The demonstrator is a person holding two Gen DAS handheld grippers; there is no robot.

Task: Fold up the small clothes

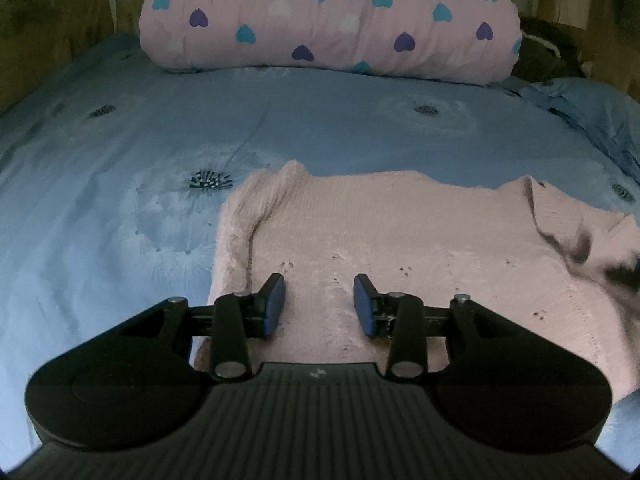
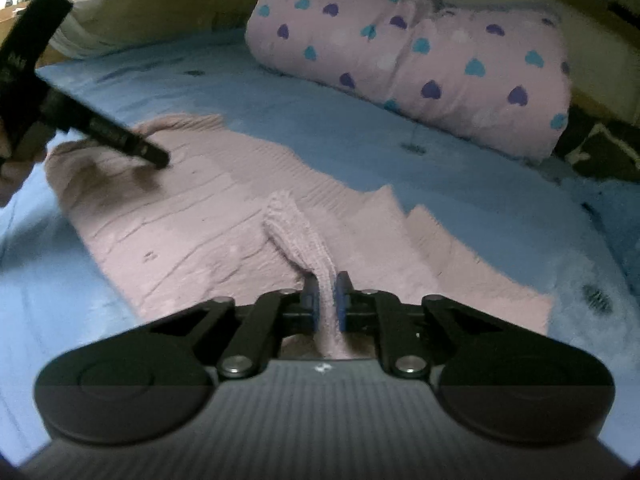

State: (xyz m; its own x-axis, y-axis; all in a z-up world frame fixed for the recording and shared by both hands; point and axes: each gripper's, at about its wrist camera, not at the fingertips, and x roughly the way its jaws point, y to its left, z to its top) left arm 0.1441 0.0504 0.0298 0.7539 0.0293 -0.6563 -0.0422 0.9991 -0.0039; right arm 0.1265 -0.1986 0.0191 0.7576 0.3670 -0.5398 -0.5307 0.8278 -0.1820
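Note:
A pale pink knitted sweater (image 1: 400,236) lies spread on the blue bedspread; it also shows in the right wrist view (image 2: 192,216). My left gripper (image 1: 319,304) is open and empty, its blue pads just above the sweater's near part. My right gripper (image 2: 325,300) is shut on a raised fold of the sweater (image 2: 296,236), lifted above the rest of the garment. The left gripper appears in the right wrist view (image 2: 152,156) as a dark blurred bar over the sweater's far left end. The right gripper shows as a dark blur in the left wrist view (image 1: 616,272).
The blue bedspread (image 1: 120,140) with dandelion prints covers the bed. A rolled pink quilt with hearts (image 1: 332,16) lies across the far end; it also shows in the right wrist view (image 2: 420,60). Dark clothing (image 1: 548,52) sits at the far right.

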